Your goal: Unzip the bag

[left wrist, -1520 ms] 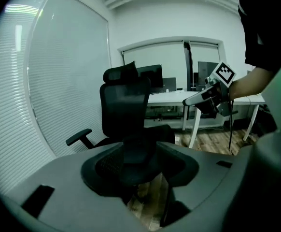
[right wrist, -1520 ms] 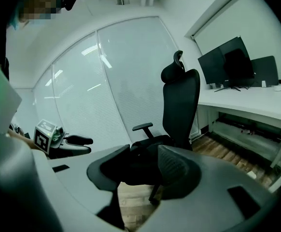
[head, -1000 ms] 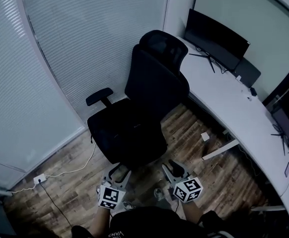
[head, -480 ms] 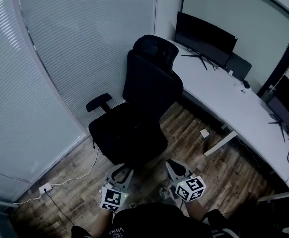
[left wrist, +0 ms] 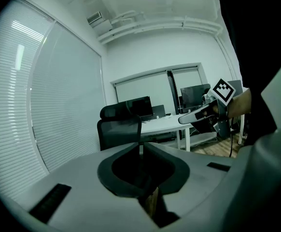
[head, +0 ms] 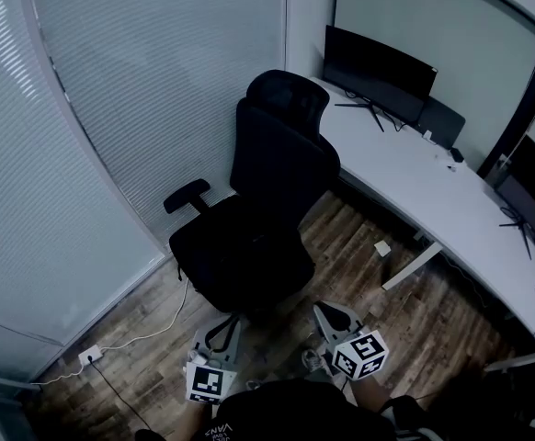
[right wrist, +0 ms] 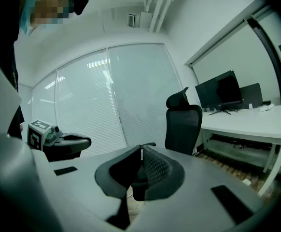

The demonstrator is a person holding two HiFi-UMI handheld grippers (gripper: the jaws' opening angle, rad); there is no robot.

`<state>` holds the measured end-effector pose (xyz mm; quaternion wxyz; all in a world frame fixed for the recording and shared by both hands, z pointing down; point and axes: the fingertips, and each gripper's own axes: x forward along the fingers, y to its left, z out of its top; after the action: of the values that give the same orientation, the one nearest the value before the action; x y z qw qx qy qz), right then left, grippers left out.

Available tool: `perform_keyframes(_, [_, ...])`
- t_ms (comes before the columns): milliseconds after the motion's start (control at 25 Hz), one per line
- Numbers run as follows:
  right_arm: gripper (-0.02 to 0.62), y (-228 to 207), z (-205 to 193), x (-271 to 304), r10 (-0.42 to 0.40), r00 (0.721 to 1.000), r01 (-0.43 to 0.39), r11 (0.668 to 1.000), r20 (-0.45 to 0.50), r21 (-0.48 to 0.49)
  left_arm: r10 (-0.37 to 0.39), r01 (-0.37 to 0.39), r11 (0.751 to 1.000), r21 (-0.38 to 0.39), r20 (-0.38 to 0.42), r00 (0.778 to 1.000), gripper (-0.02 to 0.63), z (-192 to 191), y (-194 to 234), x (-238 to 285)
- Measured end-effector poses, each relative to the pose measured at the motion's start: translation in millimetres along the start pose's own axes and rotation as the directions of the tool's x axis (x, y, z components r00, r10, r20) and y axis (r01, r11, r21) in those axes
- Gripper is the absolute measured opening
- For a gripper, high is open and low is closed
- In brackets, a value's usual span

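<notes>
Head view: left gripper point(head: 229, 322), right gripper point(head: 325, 310), both jaws just closed empty; one chair point(head: 269, 200).

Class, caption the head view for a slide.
Jaws just closed on nothing: left gripper and right gripper held low before a black office chair beside a white desk.

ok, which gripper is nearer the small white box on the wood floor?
Right. The right gripper is below-left of the small white box in head view; the left gripper, jaws just closing on nothing, sits further left.
</notes>
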<state>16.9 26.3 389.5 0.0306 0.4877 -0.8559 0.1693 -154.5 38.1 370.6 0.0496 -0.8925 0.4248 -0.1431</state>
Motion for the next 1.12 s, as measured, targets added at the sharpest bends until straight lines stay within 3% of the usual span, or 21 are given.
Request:
perform_keyframes(520, [0.044,-4,3,2,0.018,1.000,-0.018,0.999,-0.020,-0.029,0.032,-0.032,0.999,-0.019,-0.004,0.999,0.020,3,-7,-2])
perform_keyframes(1120, [0.044,-8,10,7,0.054,0.998,-0.055,0.997,-0.025,-0.057,0.014,-0.014,1.000,0.002,-0.019,1.000,0.020,7,-14,12])
